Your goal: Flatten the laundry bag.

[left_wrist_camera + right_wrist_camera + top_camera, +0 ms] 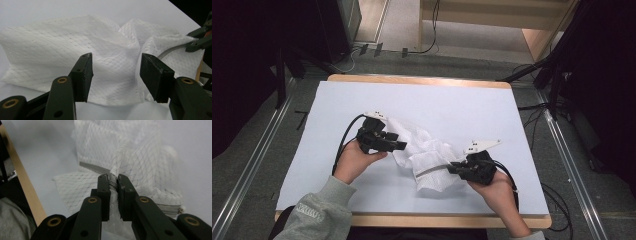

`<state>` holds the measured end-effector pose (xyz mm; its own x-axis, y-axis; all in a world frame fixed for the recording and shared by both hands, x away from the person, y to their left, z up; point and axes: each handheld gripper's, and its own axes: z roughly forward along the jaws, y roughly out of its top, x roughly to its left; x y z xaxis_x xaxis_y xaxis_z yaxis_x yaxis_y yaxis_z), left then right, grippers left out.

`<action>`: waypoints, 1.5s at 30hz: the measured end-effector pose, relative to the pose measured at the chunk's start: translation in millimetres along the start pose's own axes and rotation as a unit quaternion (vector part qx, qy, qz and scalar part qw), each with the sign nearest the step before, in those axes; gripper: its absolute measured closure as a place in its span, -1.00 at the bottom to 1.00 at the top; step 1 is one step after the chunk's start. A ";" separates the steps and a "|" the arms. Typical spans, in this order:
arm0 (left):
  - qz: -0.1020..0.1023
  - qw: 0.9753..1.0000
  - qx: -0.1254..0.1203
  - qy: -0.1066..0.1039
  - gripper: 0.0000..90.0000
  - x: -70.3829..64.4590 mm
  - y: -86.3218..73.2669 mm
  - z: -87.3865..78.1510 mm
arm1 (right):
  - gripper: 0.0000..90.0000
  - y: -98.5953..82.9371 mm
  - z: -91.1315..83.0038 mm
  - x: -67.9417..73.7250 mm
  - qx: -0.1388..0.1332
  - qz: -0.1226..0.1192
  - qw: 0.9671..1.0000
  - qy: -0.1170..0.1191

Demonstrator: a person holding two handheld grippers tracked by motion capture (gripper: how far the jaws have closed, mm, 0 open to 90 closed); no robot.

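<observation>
Between my 2 hands, on the white sheet, lay the crumpled white mesh bag (424, 155), and everything turned on how it sat against each pair of tongs; my right gripper (113, 178) had its jaws pressed together on a gathered fold of the mesh at the bag's near end, close beside the grey zipper (92, 168), so that end was already mine; my left gripper (115, 67) stood with its jaws well apart and nothing between them, the mesh just ahead of the pads and, as far as I could tell, not touching them. Seen from above, the bag ran on a slant from the left gripper (379, 140) at its far, upper end down to the right gripper (472, 167) at its lower end, so its long axis lay roughly along the line joining my hands; the free end was plainly the left hand's (357, 160) to take, and I judged that a short push forward would put a fold between those open jaws.

Beyond the bag, the white sheet (462, 105) covered a wooden-edged table (422, 79); past it lay grey floor with cables (532, 107), metal rails at either side, and dark stands and pale furniture at the back.
</observation>
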<state>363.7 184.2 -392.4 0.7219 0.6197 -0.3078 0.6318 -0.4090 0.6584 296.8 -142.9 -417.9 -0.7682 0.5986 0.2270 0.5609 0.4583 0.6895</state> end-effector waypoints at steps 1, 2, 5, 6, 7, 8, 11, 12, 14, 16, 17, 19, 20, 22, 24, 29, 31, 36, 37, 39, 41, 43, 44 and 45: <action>0.001 1.000 0.000 0.000 -0.02 -1.3 -0.5 -0.3 | 0.85 -1.9 2.5 2.0 0.007 -0.001 1.000 0.003; 0.002 1.000 0.000 -0.001 -0.02 -3.2 -1.1 -0.3 | 0.84 -3.2 4.6 3.4 0.012 -0.003 1.000 0.005; 0.010 1.000 0.003 -0.008 -0.02 -10.0 -3.5 0.0 | 0.84 -7.5 14.7 8.8 0.032 -0.011 0.999 0.014; 0.013 1.000 0.003 -0.012 -0.02 -12.3 -4.0 0.8 | 0.84 -8.2 17.4 9.7 0.038 -0.012 0.999 0.016; 0.013 1.000 0.004 -0.015 -0.02 -14.9 -4.6 2.3 | 0.84 -8.5 20.0 10.1 0.042 -0.011 0.999 0.018; 0.016 1.000 0.004 -0.021 -0.02 -17.0 -4.8 4.5 | 0.84 -8.7 22.5 9.6 0.045 -0.011 0.999 0.022; 0.023 0.999 0.014 -0.030 -0.02 -22.5 -6.2 15.0 | 0.81 -8.8 28.2 6.9 0.049 -0.007 0.998 0.030; 0.023 0.999 0.016 -0.031 -0.02 -23.2 -7.1 18.0 | 0.79 -8.4 28.2 6.1 0.048 -0.004 0.998 0.033; 0.029 0.999 0.028 -0.031 -0.01 -24.0 -9.6 24.8 | 0.72 -7.1 25.3 5.2 0.041 -0.001 0.999 0.034; 0.023 0.999 0.031 -0.033 0.02 -23.4 -11.5 28.7 | 0.61 -5.9 20.7 5.7 0.029 -0.007 0.999 0.032; 0.017 0.999 0.030 -0.037 0.03 -23.3 -12.6 30.5 | 0.58 -4.9 17.9 6.3 0.027 -0.008 0.999 0.032; 0.017 0.998 0.034 -0.039 0.07 -23.5 -13.9 33.5 | 0.49 -2.5 12.8 6.6 0.012 -0.015 0.999 0.029; 0.020 0.998 0.037 -0.038 0.13 -23.9 -14.8 34.9 | 0.42 0.9 6.9 7.3 -0.003 -0.017 1.000 0.024; 0.019 0.998 0.046 -0.039 0.18 -24.3 -17.0 37.8 | 0.41 2.7 4.1 7.0 -0.011 -0.021 0.999 0.023; 0.020 0.997 0.056 -0.041 0.29 -24.7 -20.4 41.3 | 0.37 6.7 -1.5 5.9 -0.026 -0.024 0.999 0.020; 0.018 0.996 0.074 -0.040 0.68 -28.3 -29.4 49.4 | 0.34 20.0 -13.1 -2.6 -0.058 -0.015 0.998 0.013; 0.024 0.996 0.079 -0.042 0.84 -29.4 -31.1 49.9 | 0.34 26.3 -15.1 -7.4 -0.068 -0.017 0.998 0.006; 0.027 0.995 0.084 -0.047 0.94 -30.3 -33.9 38.1 | 0.36 35.7 -14.6 -17.9 -0.078 -0.011 0.997 -0.005; 0.030 0.995 0.085 -0.045 0.94 -29.6 -35.7 32.2 | 0.36 37.4 -14.0 -19.6 -0.079 -0.010 0.997 -0.007; 0.028 0.995 0.083 -0.042 0.94 -28.5 -39.9 22.8 | 0.36 40.9 -12.7 -23.3 -0.081 -0.011 0.997 -0.013; 0.028 0.995 0.086 -0.042 0.94 -25.8 -45.6 12.8 | 0.37 44.0 -10.7 -26.5 -0.084 -0.012 0.996 -0.016; 0.025 0.995 0.088 -0.041 0.94 -23.2 -52.0 4.6 | 0.38 46.8 -7.1 -28.4 -0.085 -0.013 0.996 -0.019; 0.021 0.995 0.086 -0.039 0.93 -21.0 -56.8 -1.0 | 0.38 47.9 -5.2 -29.1 -0.085 -0.014 0.996 -0.019; 0.018 0.995 0.086 -0.037 0.93 -19.7 -59.7 -4.1 | 0.38 49.7 -1.5 -30.4 -0.084 -0.015 0.996 -0.020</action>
<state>310.6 199.2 -422.8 0.7597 0.5546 -0.3396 0.6395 -0.5422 0.5451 347.6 -139.3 -389.4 -0.7695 0.6128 0.1797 0.4754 0.3619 0.8019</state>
